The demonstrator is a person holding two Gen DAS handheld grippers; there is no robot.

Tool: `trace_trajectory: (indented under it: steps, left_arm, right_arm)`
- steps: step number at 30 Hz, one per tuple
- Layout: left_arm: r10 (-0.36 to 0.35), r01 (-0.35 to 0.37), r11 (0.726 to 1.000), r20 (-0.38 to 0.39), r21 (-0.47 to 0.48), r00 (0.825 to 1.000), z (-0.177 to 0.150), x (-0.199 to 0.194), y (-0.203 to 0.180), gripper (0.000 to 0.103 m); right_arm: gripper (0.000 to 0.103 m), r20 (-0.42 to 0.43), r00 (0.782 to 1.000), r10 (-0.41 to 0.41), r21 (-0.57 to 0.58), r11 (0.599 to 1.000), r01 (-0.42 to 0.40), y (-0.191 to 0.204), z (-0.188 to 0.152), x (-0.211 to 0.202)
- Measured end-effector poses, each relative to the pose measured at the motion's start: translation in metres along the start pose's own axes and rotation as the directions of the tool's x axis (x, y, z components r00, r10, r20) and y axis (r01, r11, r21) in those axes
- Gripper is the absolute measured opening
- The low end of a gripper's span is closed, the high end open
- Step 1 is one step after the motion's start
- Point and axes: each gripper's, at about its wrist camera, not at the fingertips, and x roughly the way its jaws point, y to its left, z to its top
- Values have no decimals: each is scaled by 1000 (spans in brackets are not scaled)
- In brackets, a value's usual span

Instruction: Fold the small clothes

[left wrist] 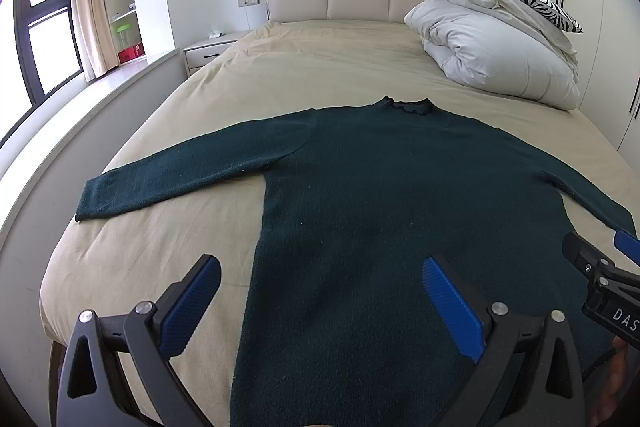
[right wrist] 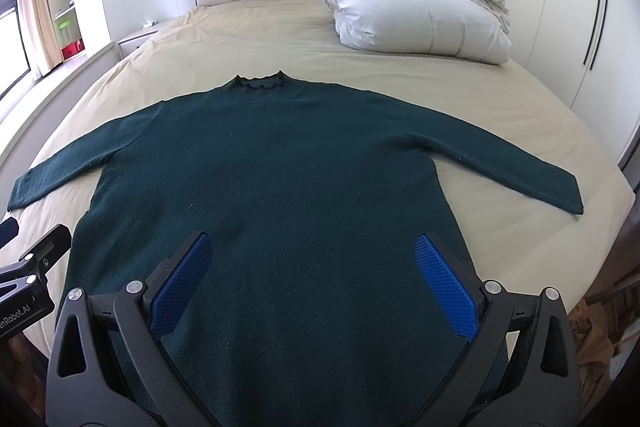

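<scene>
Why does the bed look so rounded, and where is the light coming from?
Left wrist view: the fisheye lens bows the bed and the dark green sweater; daylight enters by the window, overexposed, and the corners go dark. Right wrist view: same bulge, soft even light, faint shadows, sweater in sharp focus.

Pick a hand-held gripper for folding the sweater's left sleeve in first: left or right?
Left, probably. The left hand-held gripper hangs open over the left side edge of the dark green knit sweater, nearest the left sleeve. The right hand-held gripper sits open over the sweater's right half.
</scene>
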Motion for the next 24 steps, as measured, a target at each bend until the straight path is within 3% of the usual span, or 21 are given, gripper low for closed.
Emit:
trace_trajectory:
  steps: [12,20,22,24]
  left_arm:
    - [-10,10,1000,-11,-5,1000,0,2,2,103]
    - [-108,106,992,-36,-70,993,-4,7,15,103]
    - [-192,185,976,-48,-118,980,-5,9,23,103]
    - [-354,335,917,-54,-216,934,-4,13,39,103]
  right_arm:
    - [103,-9,1000,4,-4,1000,-4,3,-1,3]
    - [103,-17,1000,4,-12,1000,-4,5,-2,3]
    - [103,-22,1000,6,-14,1000,-6,5,-2,3]
    - [103,-28,1000,9,-13,1000,-9,5,-3,5]
